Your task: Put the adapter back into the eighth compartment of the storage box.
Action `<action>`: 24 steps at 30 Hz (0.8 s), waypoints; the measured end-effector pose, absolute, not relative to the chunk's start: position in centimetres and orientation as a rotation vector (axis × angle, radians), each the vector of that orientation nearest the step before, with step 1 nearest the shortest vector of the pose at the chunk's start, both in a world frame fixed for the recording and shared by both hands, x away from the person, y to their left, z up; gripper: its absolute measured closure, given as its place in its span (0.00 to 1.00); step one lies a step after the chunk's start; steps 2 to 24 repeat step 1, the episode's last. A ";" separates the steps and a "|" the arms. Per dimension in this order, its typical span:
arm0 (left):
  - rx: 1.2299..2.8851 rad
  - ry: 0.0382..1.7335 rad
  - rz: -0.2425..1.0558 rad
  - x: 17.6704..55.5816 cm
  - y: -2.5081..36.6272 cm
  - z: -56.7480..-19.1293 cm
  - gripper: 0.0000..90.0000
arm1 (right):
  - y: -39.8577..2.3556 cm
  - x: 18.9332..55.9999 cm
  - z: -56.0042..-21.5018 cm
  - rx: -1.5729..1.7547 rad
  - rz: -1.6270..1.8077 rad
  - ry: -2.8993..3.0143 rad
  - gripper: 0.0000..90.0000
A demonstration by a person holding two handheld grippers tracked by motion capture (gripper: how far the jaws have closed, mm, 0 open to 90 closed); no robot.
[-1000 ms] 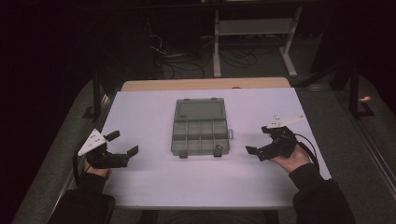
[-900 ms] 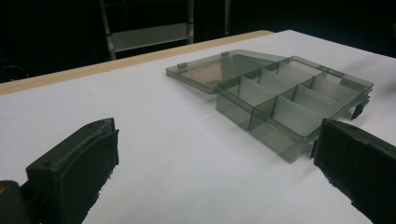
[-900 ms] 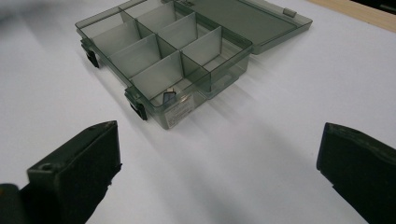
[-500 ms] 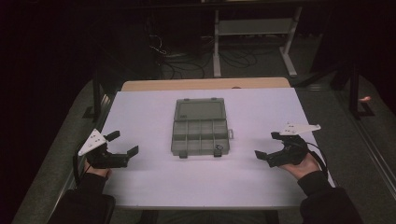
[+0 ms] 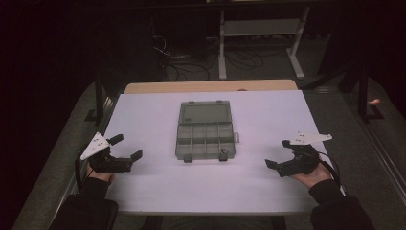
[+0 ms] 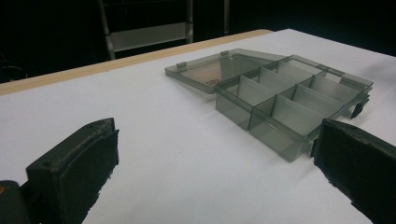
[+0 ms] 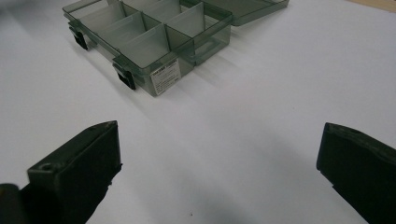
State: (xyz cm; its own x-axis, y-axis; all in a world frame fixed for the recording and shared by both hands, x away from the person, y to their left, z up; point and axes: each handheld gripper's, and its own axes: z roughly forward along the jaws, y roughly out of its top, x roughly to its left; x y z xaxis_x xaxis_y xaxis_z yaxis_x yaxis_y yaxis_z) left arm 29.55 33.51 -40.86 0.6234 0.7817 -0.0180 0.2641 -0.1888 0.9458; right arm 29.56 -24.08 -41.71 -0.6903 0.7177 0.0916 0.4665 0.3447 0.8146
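Moved outward and toward the near edge since a second ago: right gripper (image 5: 276, 153), now resting well apart from the organizer box (image 5: 206, 130), with its grey plate tipped up. Left gripper (image 5: 129, 147) unchanged, parked near the left edge of the table (image 5: 143, 191).

Jaws spread wide on both, holding nothing; seen plainly in the left gripper view and the right gripper view, with bare white surface between the pads.

Organizer box lying open at the middle of the table, lid (image 5: 205, 113) folded flat on the far side, divided tray (image 5: 205, 141) toward the person, compartments apparently empty, two dark latches (image 7: 123, 74) on the near wall.

Probably a pause before reaching in to shut the lid or take hold of the box.

Risks from here, as judgement only:
- Light, smooth plastic on a slick sheet: likely to slide away if pushed from one side alone.
- Thin lid: could slip off a single pad or flop back if lifted off-centre.
- Latches: likely to stay unclipped unless lid and tray line up squarely.
- Pinching a thin divider instead of the outer wall: possible flex or tipping of the tray.
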 end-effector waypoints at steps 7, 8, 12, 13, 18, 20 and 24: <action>1.747 0.855 0.587 29.6 33.5 -40.9 0.00 | -24.1 29.6 -41.8 1.057 1.266 2.331 0.00; 1.747 0.855 0.587 29.6 33.5 -40.9 0.00 | -24.1 29.6 -41.8 1.057 1.266 2.331 0.00; 1.747 0.855 0.587 29.6 33.5 -40.9 0.00 | -24.1 29.6 -41.8 1.057 1.266 2.331 0.00; 1.747 0.855 0.587 29.6 33.5 -40.9 0.00 | -24.1 29.6 -41.8 1.057 1.266 2.331 0.00; 1.747 0.855 0.587 29.6 33.5 -40.9 0.00 | -24.1 29.6 -41.8 1.057 1.266 2.331 0.00; 1.747 0.855 0.587 29.6 33.5 -40.9 0.00 | -24.1 29.6 -41.8 1.057 1.266 2.331 0.00; 1.747 0.855 0.587 29.6 33.5 -40.9 0.00 | -24.1 29.6 -41.8 1.057 1.266 2.331 0.00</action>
